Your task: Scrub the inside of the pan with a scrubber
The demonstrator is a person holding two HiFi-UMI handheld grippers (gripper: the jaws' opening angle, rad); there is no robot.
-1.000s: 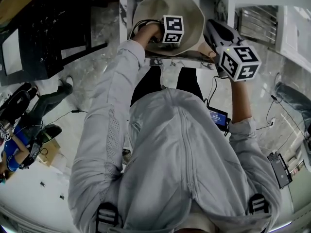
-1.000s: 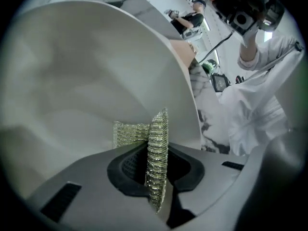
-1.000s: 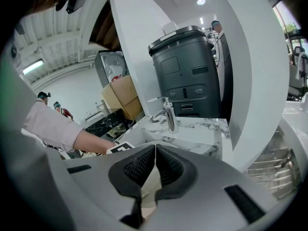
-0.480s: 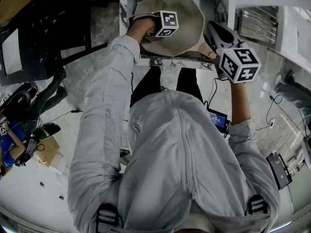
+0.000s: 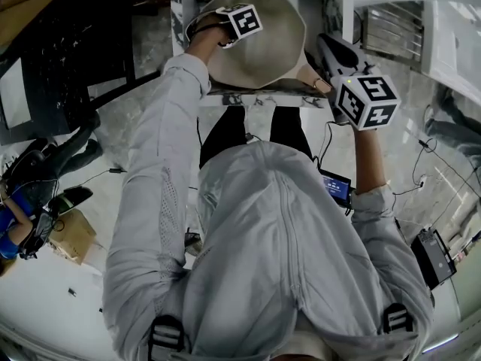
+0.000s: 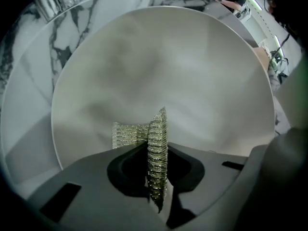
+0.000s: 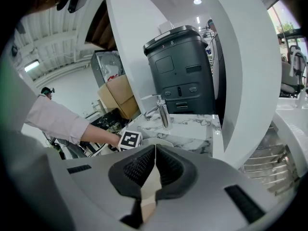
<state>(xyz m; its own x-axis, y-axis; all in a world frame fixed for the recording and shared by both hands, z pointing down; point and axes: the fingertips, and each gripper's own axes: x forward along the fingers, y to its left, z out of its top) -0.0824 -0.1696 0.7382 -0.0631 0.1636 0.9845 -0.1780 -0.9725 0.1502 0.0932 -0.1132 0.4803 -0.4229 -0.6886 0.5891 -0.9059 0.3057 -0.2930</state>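
A round pan (image 5: pixel 259 40) with a pale inside lies in a marble sink straight ahead; it fills the left gripper view (image 6: pixel 192 71). My left gripper (image 5: pixel 239 22) reaches into its far left part. That gripper (image 6: pixel 156 155) is shut on a silvery mesh scrubber (image 6: pixel 156 162), whose folded end (image 6: pixel 126 134) rests against the pan's inner surface. My right gripper (image 5: pixel 331 62) is shut on the pan's wooden handle (image 5: pixel 312 77) at the pan's right. In the right gripper view the handle (image 7: pixel 149 186) shows as a tan strip between the closed pads (image 7: pixel 171 170).
A chrome faucet (image 7: pixel 162 110) stands on the marble counter (image 7: pixel 192 129) behind the pan. A dark grey machine (image 7: pixel 185 71) sits further back. A metal rack (image 5: pixel 387 28) is at the right. Cables and a small device (image 5: pixel 337 185) lie on the floor; another person (image 5: pixel 30 216) is at left.
My left gripper has slid with the scrubber across the pan, away from me and to the left. The right gripper has stayed on the handle.
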